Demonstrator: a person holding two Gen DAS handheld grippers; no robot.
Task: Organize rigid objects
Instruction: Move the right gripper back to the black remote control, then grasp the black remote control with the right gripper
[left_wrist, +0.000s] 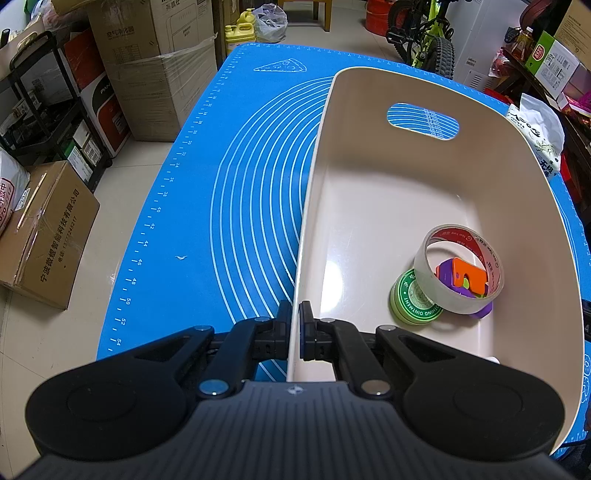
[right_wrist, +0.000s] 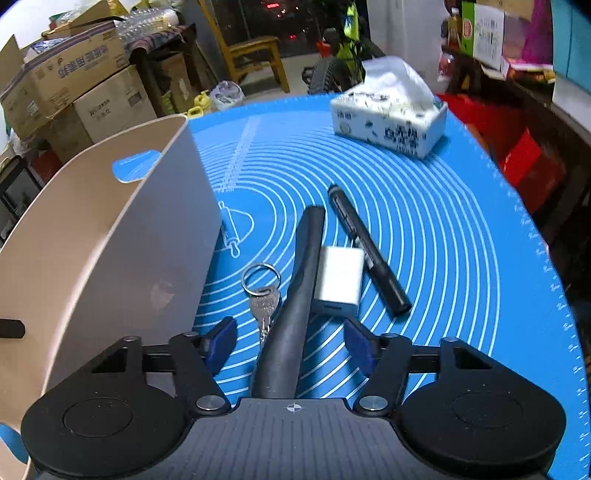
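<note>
Claw (left_wrist: 295, 317) on the left is clamped on the near wall of the beige bin (left_wrist: 480, 184), one finger outside and one inside the rim, pads pressed against the thin plastic. Inside the bin, near its right-hand corner, lie a roll of clear tape (left_wrist: 458, 273) leaning on a green ointment tin (left_wrist: 410, 299), with an orange and purple toy piece (left_wrist: 465, 277) seen through the roll's core; the rest of the bin floor is bare. The bin stands on a blue baking mat (left_wrist: 221, 206) that covers the bench, and its far wall has an oval handle cut-out through which the mat shows. The right claw (right_wrist: 291, 343) stands with jaws apart, blue pads on either side of a dark grey tapered handle (right_wrist: 299, 288) without pressing on it; the handle runs from under the claw away across the mat. Just left of the handle lies a key on a ring (right_wrist: 262, 291), between the handle and the bin's outer wall. Touching the handle on its right is a white charger block (right_wrist: 336, 277), and just beyond that a black marker pen (right_wrist: 369, 251) lies at a slant, its near end beside the block. Farther back on the mat sits a white tissue pack (right_wrist: 388, 114) with a tissue standing out of the top. Beyond the bench are stacked cardboard boxes (right_wrist: 74, 88), a wooden chair (right_wrist: 255, 55) and a bicycle (left_wrist: 432, 37).
</note>
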